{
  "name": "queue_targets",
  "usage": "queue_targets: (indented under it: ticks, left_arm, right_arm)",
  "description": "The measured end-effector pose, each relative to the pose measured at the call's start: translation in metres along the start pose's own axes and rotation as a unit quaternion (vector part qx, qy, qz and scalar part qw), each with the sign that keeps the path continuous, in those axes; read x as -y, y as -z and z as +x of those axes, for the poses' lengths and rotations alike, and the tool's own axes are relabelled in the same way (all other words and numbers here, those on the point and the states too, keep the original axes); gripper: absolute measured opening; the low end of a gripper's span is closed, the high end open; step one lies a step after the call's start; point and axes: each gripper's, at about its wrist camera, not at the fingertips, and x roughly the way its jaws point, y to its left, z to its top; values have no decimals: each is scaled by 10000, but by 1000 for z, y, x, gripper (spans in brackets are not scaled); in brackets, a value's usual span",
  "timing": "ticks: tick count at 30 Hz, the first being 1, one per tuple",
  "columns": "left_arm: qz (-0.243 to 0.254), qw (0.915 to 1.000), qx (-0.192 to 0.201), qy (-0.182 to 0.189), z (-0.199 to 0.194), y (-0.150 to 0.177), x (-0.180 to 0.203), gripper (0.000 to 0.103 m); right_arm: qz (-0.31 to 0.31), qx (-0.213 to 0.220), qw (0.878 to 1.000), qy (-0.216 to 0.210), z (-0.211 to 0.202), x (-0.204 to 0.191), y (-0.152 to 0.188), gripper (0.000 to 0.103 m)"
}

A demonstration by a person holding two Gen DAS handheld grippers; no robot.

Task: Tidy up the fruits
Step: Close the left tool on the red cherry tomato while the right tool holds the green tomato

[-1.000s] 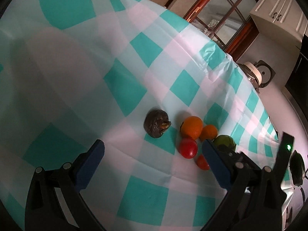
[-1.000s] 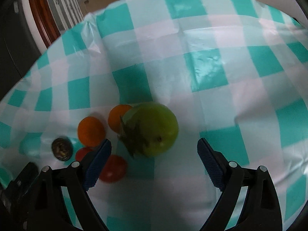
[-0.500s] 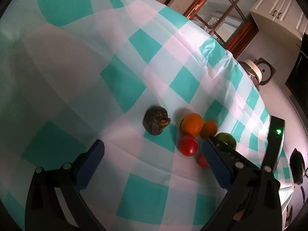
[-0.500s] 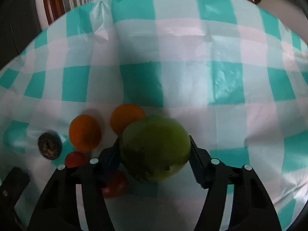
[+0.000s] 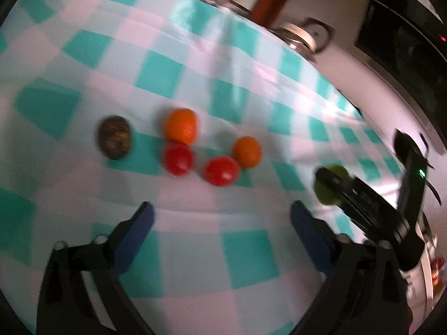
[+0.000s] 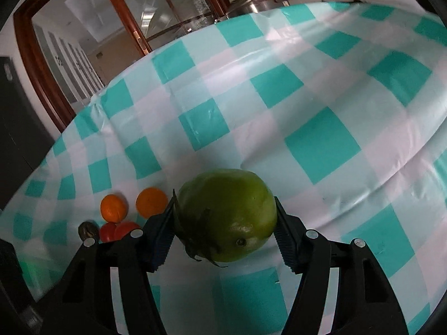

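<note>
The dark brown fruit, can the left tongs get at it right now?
Probably yes: the left tongs are open and empty, and the dark brown fruit lies alone on the tablecloth, apart from the orange.

Honestly can't read anything here, no text, labels, brands or numbers anywhere in either view, and the left wrist view is too blurry anyway.

You're looking at a plastic tablecloth (image 6: 321,142) checked in teal, pale aqua and pinkish white. Your black right gripper (image 6: 225,224) — ribbed blue pads (image 6: 285,247) — carries a glossy green round fruit (image 6: 227,213). On the cloth: 2 orange citrus fruits (image 5: 181,125), 2 red tomatoes (image 5: 222,170), 1 mottled brown fruit (image 5: 114,136).
</note>
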Motion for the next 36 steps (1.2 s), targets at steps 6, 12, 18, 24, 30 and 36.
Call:
queue_targets:
  ticks: [6,12,18,24,30,36]
  left_arm:
    - [320,9990,-171,-257,27,-7,20,70]
    - [606,9947,-512,-656,57,-15,33,56]
    - [728,9907,-568,-1002,72,-27,31,54]
    - [848,9880,-595,-1145,85,-37,35,54]
    - [893,9874,-604,-1162,88,-40,37,51]
    - [929,9865,-616,-1196,88,-39,36,36]
  right_arm:
    - [407,53,9991,-43,-4,8,0,63]
    - [625,3,9980,-77,-3,16,-1,63]
    - [700,-12,9975,-87,-2,18,-1,63]
    - [734,-47,9972,-104,-1,18,-1,63]
    - [701,-77,9975,-106,0,18,-1,63]
    - [659,-87,9977,-116,2,17,0,63]
